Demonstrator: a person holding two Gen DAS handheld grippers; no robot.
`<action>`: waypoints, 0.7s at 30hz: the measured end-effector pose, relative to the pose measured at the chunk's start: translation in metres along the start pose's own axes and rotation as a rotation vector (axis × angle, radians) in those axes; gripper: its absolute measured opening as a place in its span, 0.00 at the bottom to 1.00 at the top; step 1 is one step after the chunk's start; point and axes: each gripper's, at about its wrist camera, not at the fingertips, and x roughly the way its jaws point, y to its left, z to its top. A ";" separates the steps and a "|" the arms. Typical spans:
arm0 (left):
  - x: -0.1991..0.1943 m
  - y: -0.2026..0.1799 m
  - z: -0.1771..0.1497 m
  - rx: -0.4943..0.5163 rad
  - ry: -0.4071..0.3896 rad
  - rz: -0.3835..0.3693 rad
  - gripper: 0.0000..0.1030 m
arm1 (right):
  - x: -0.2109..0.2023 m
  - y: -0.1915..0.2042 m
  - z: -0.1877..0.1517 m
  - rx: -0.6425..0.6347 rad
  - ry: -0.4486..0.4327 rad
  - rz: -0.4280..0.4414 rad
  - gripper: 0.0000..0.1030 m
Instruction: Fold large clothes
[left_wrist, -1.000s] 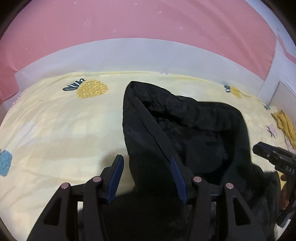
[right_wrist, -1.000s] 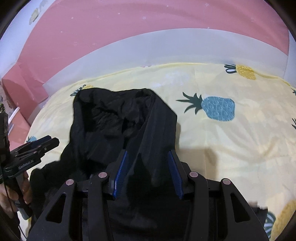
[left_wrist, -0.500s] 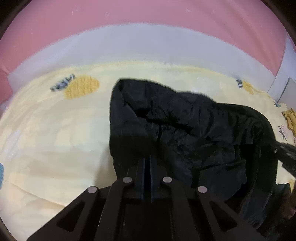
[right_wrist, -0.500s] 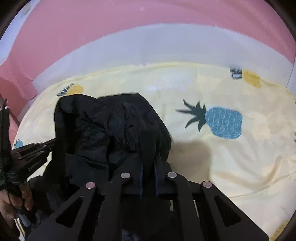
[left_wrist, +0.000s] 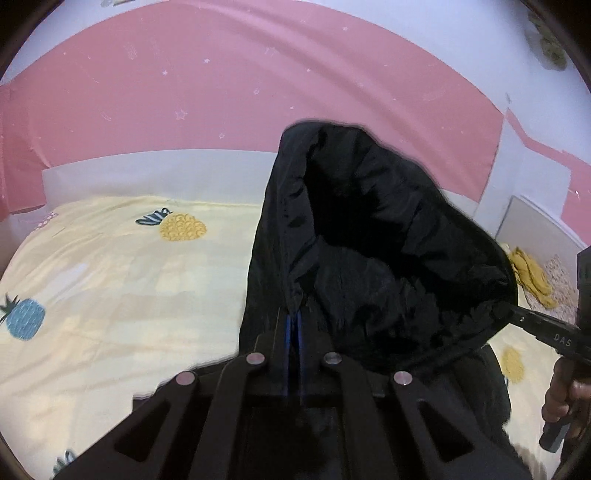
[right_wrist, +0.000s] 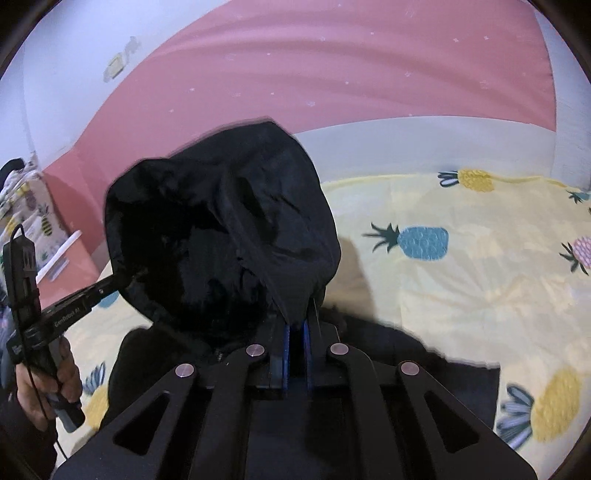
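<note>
Both grippers have snapped closed and risen since a second ago, hauling the black garment (left_wrist: 369, 258) up off the bed (left_wrist: 110, 288). Left gripper (left_wrist: 293, 325) pinches one edge of the cloth between its blue pads; right gripper (right_wrist: 295, 332) pinches the opposite edge. Held apart like this, the fabric hangs open between them above the near edge of the bed, probably to spread it flat before folding

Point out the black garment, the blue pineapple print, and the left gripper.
black garment (left_wrist: 369, 258): left wrist view, on the lifted, bunched fabric.
blue pineapple print (right_wrist: 424, 242): right wrist view, on the fruit's body.
left gripper (left_wrist: 293, 325): left wrist view, between its blue-padded fingertips.
</note>
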 end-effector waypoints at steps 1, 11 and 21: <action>-0.009 0.000 -0.007 -0.005 0.000 -0.007 0.03 | -0.008 0.001 -0.009 0.004 0.005 0.004 0.05; -0.037 0.015 -0.093 -0.051 0.127 0.030 0.04 | -0.031 -0.010 -0.094 0.079 0.140 0.040 0.05; -0.089 0.027 -0.125 -0.039 0.151 0.051 0.05 | -0.055 -0.014 -0.111 0.121 0.144 0.079 0.34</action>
